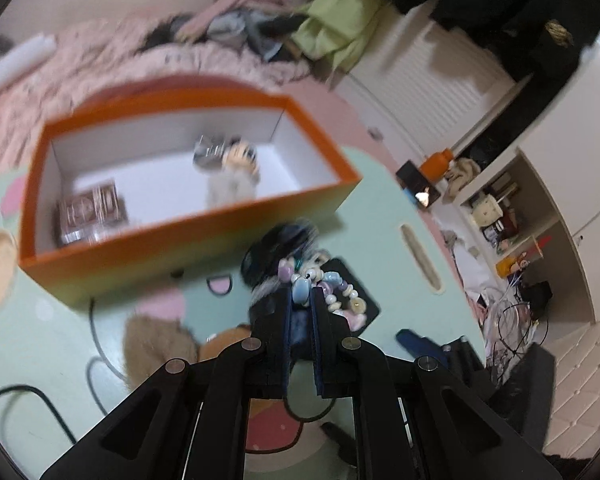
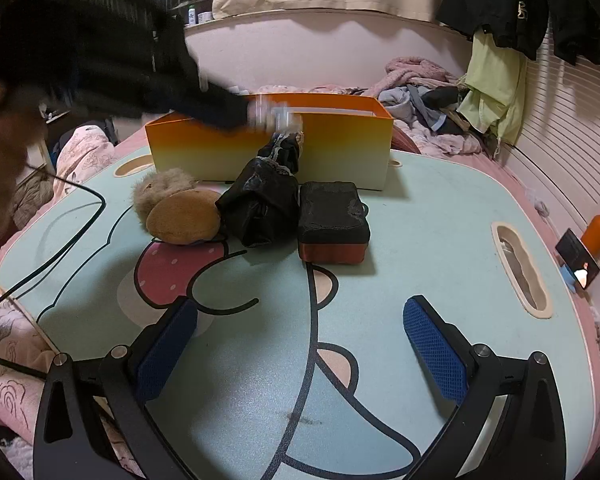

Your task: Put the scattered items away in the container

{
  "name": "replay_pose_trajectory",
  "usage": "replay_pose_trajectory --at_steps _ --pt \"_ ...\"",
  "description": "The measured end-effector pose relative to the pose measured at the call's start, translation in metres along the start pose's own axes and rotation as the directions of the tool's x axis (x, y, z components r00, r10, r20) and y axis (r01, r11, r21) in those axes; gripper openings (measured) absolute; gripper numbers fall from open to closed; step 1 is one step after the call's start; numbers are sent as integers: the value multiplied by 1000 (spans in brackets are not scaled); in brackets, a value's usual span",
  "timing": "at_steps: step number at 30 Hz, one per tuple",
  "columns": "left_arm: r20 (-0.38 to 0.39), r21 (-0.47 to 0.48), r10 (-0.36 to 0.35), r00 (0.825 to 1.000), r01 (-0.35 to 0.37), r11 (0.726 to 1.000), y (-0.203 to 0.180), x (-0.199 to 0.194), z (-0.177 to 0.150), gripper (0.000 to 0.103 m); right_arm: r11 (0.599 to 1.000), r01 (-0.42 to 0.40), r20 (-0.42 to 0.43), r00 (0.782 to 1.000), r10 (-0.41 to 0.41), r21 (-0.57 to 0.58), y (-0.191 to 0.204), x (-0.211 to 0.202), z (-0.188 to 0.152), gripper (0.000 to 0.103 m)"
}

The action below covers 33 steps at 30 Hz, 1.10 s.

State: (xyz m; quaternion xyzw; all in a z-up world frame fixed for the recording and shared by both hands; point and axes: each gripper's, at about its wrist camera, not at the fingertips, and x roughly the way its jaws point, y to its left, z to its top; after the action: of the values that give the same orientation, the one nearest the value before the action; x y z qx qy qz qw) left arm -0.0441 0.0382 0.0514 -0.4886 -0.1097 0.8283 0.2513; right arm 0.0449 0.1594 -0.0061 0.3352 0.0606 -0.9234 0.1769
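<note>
Your table carries the orange box at its far side, with a brown case and a figurine inside. Near the box lie a black bag, a black pad and earmuffs. Your left gripper pinches a bead bracelet just short of the box. Your right gripper hangs wide apart, holding nothing.

Left gripper: I see its jaws pinched close together on a bead bracelet, held up in the air.
Left arm: in my right camera it reaches across in a black sleeve, all blurry.
Right gripper: I see its blue pads spread wide apart, with nothing between them.
</note>
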Motion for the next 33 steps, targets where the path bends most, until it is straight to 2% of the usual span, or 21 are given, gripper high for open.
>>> replay_pose_trajectory --at_steps 1,3,4,5,9,13,17,20,24,27,29,31,33 --pt "-3 -7 2 1000 -2 1000 1 2 -1 9 1000 0 0 1000 0 0 0 0 0 103" --pt "18 -22 9 1000 -9 1000 4 0 -3 20 1000 0 0 1000 0 0 0 0 0 103" --pt "32 -29 8 999 -7 1000 5 -3 -5 34 1000 0 0 1000 0 0 0 0 0 103" --pt "62 -36 0 998 3 999 5 -9 -6 44 1000 0 0 1000 0 0 0 0 0 103" --pt "144 -26 -1 990 5 1000 4 -34 -13 54 1000 0 0 1000 0 1 0 0 0 103" --pt "216 -5 64 974 -65 998 4 -56 -30 72 1000 1 0 1000 -1 1 0 0 -1 103" --pt "231 -8 172 958 -175 985 9 -61 -57 75 1000 2 0 1000 -2 1 1 0 -1 103" --pt "208 -9 232 950 -235 972 14 -56 -77 75 1000 3 0 1000 -3 0 1 1 -1 103" --pt "170 30 322 931 -331 943 14 -39 -97 77 1000 8 1 1000 -8 1 1 0 -1 103" --pt "116 27 340 933 -345 938 19 -24 -99 77 1000 9 0 1000 -9 1 1 0 -1 103" --pt "113 44 375 920 -381 923 17 -19 -98 93 1000 9 1 1000 -9 0 2 1 -1 103" --pt "100 63 431 897 -438 897 15 -12 -98 99 1000 9 1 1000 -9 1 2 0 -2 103" --pt "97 50 433 896 -439 897 19 -12 -97 103 1000 10 1 1000 -10 -1 2 0 -2 103"
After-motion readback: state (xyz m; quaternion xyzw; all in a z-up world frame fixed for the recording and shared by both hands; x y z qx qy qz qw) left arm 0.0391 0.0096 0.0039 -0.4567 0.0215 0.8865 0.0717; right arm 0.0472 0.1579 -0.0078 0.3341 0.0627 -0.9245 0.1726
